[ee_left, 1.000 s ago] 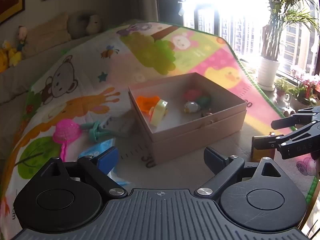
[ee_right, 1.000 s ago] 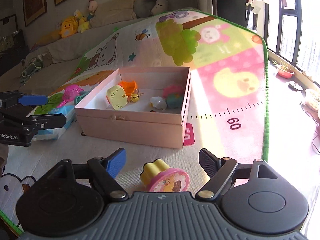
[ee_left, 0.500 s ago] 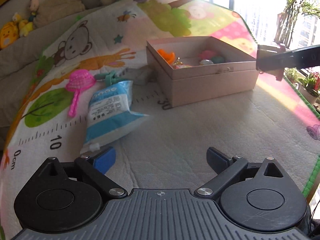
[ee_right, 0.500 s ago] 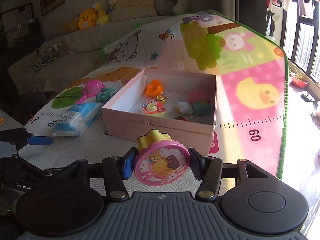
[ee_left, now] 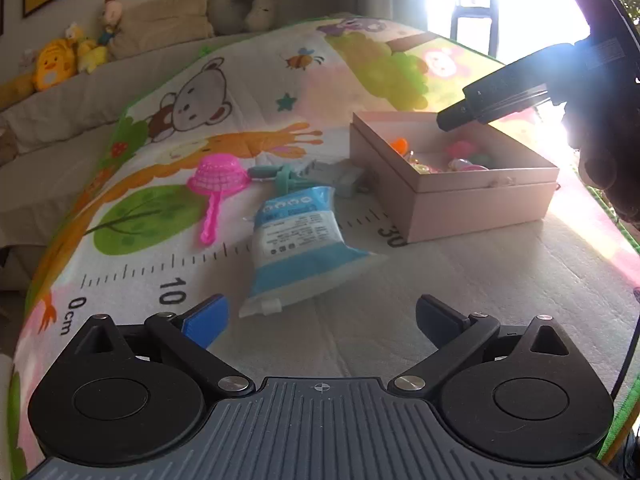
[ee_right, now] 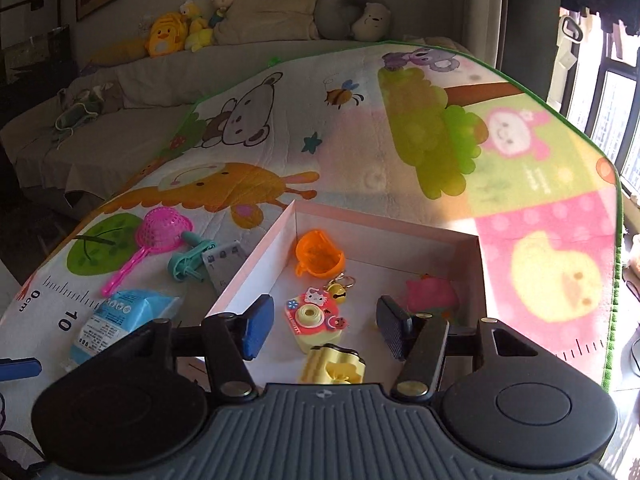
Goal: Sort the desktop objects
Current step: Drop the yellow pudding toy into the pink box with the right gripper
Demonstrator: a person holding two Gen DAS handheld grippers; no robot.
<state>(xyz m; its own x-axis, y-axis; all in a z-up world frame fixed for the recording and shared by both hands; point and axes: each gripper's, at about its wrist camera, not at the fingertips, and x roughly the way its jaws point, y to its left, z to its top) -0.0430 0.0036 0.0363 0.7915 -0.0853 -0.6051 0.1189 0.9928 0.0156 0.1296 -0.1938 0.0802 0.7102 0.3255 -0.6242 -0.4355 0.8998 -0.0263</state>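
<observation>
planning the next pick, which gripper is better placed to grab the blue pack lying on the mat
Left. The left gripper is open and empty, with the blue pack lying on the mat just ahead of its fingers. The right gripper is over the box, away from the pack.

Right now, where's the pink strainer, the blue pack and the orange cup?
Pink strainer (ee_left: pixel 218 176), left wrist view, on its mesh bowl.
Blue pack (ee_left: pixel 298 248), left wrist view, middle of its printed face.
Orange cup (ee_right: pixel 320 254), right wrist view, on its open mouth.
</observation>
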